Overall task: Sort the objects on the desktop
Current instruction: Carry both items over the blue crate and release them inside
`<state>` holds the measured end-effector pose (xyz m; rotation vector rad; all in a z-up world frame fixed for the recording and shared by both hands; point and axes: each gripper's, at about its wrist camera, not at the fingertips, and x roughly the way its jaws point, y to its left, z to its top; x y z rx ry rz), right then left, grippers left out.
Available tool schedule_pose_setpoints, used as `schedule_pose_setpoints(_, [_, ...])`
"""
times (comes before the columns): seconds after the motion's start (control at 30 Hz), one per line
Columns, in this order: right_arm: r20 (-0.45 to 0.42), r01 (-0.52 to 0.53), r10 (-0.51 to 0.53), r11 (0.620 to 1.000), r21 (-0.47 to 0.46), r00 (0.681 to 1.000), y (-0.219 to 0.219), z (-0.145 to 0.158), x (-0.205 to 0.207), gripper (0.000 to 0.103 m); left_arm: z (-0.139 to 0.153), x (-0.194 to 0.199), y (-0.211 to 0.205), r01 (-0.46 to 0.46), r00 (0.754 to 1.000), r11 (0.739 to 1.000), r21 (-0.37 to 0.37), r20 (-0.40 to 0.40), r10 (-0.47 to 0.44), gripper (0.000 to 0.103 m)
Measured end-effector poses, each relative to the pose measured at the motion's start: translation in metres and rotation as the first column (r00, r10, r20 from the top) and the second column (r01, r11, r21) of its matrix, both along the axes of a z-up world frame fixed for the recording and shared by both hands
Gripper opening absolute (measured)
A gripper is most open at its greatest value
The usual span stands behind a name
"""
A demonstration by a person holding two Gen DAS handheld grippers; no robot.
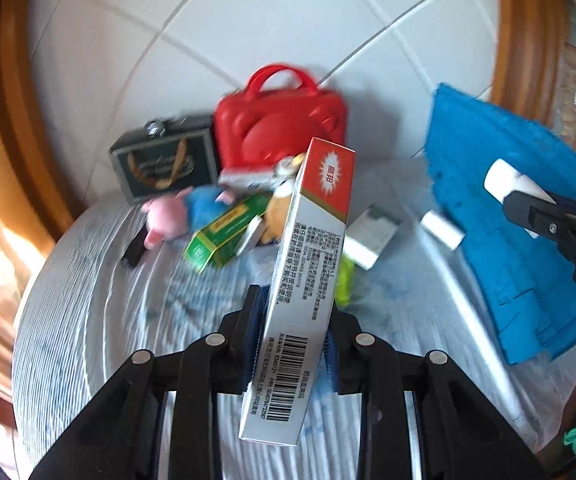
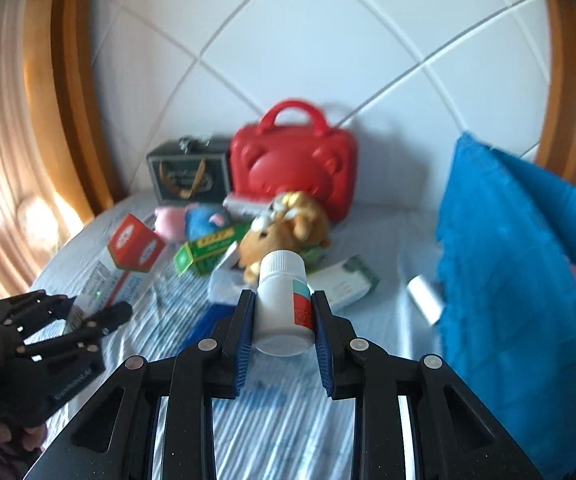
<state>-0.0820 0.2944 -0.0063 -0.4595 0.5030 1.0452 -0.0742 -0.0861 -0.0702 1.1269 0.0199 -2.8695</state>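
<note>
Above the striped cloth (image 1: 108,288): left gripper (image 1: 294,320) clamped on red-and-white carton (image 1: 308,272), right gripper (image 2: 282,312) clamped on white pill bottle (image 2: 284,300). Both items clear of the surface. Step in hand, as judged: carry phase of sorting. Next: select a destination, possibly red case (image 2: 294,160) or blue bag (image 2: 508,260); lower; release over bare space.

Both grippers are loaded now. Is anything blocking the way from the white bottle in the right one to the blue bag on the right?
Nothing visible does. The right gripper holds the white bottle above the striped cloth; the blue bag stands just right of it, with only a small grey box lying at its base.
</note>
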Motion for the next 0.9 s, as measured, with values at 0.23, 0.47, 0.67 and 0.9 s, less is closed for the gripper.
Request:
schedule_pose_setpoints(0.23, [0.085,0.068,-0.077,0.992,0.106,0.993,-0.056,0.048,0.007,0.028,0.035,0.001,0.066,0.119,0.988,0.993,-0.020,-0.093,-0.120,0.027])
schedule_pose_setpoints(0.47, [0.129,0.191,-0.217,0.963,0.188,0.968,-0.129,0.079,0.056,0.027,0.074,-0.006,0.152,0.229,0.954,0.973,-0.028,-0.194,-0.230,0.027])
schedule_pose_setpoints(0.67, [0.136,0.303,-0.337,0.927,0.221,0.932,-0.193,0.091,0.117,0.028,0.092,-0.015,0.244,0.320,0.917,0.946,-0.052,-0.234,-0.323,0.027])
schedule_pose_setpoints(0.9, [0.186,0.366,-0.402,0.909,0.200,0.897,-0.244,0.091,0.179,0.027,0.093,-0.028,0.336,0.374,0.898,0.925,-0.060,-0.227,-0.378,0.027])
